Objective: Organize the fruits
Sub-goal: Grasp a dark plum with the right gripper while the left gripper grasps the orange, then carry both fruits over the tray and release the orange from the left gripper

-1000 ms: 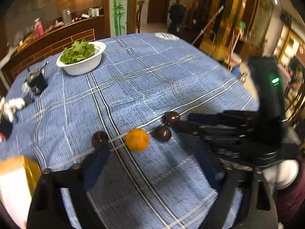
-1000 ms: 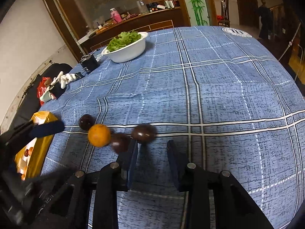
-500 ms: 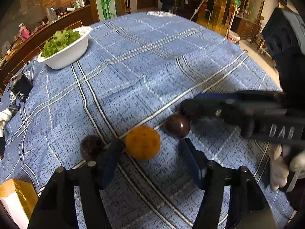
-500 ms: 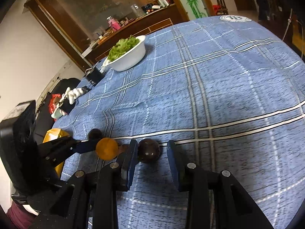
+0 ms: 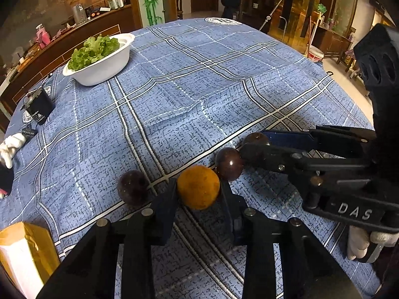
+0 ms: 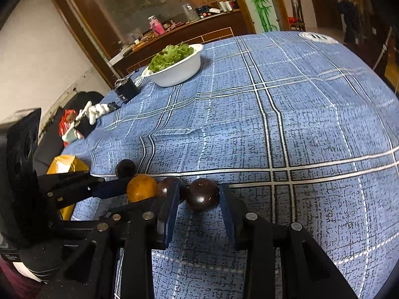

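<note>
An orange (image 5: 198, 187) and three dark purple round fruits lie in a row on the blue checked tablecloth (image 5: 189, 79). My left gripper (image 5: 198, 198) is shut on the orange, its fingers pressing both sides. One dark fruit (image 5: 133, 190) lies just left of it, another (image 5: 229, 164) just right. My right gripper (image 6: 199, 201) is closed around the rightmost dark fruit (image 6: 202, 194), which still rests on the cloth. The orange (image 6: 141, 188) and the other dark fruits (image 6: 167, 185) (image 6: 125, 168) show to its left.
A white bowl of green lettuce (image 5: 99, 58) stands far left on the table. A black box (image 5: 38, 106) and white gloves (image 5: 11, 144) lie at the left edge. A yellow bag (image 5: 27, 251) is at the near left. The table edge drops off on the right.
Both grippers moved forward and closed: the left around the orange, the right around the rightmost dark fruit. The fruits kept their places in the row.
</note>
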`<action>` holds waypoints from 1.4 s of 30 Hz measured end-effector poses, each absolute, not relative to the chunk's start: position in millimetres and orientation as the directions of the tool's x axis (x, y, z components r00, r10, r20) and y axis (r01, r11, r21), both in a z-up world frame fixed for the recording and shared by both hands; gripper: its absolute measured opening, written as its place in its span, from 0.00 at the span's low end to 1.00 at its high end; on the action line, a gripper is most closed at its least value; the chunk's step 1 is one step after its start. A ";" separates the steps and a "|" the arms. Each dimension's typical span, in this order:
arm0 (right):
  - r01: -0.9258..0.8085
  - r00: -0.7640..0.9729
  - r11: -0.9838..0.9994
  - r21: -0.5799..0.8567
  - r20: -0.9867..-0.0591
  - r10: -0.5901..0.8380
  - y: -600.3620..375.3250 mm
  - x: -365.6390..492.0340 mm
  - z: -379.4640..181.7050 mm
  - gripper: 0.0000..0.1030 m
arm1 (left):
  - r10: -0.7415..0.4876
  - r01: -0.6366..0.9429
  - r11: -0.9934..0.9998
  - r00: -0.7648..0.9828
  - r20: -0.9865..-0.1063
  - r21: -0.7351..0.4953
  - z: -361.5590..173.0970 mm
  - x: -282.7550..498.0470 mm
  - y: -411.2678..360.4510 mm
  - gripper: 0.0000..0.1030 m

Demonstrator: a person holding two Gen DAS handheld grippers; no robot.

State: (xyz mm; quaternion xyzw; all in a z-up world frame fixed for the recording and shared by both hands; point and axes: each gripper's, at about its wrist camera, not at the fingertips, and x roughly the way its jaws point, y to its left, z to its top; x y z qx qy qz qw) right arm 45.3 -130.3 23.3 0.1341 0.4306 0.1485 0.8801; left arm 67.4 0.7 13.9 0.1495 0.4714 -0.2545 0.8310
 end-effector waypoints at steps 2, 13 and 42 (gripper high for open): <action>-0.143 0.587 0.923 0.358 -0.720 0.371 -128.4 44.6 24.9 0.24 | -0.298 0.560 0.828 0.425 -0.855 -0.010 17.7 65.2 3.8 0.30; -0.136 0.646 0.928 0.346 -0.680 0.348 -137.7 34.2 46.1 0.23 | -0.377 0.481 0.869 0.484 -0.790 -0.120 60.7 27.3 43.2 0.30; -0.237 0.631 0.838 0.491 -0.578 0.517 -38.7 -77.7 106.5 0.24 | -0.424 0.327 0.905 0.719 -0.550 -0.271 143.3 -110.2 193.5 0.31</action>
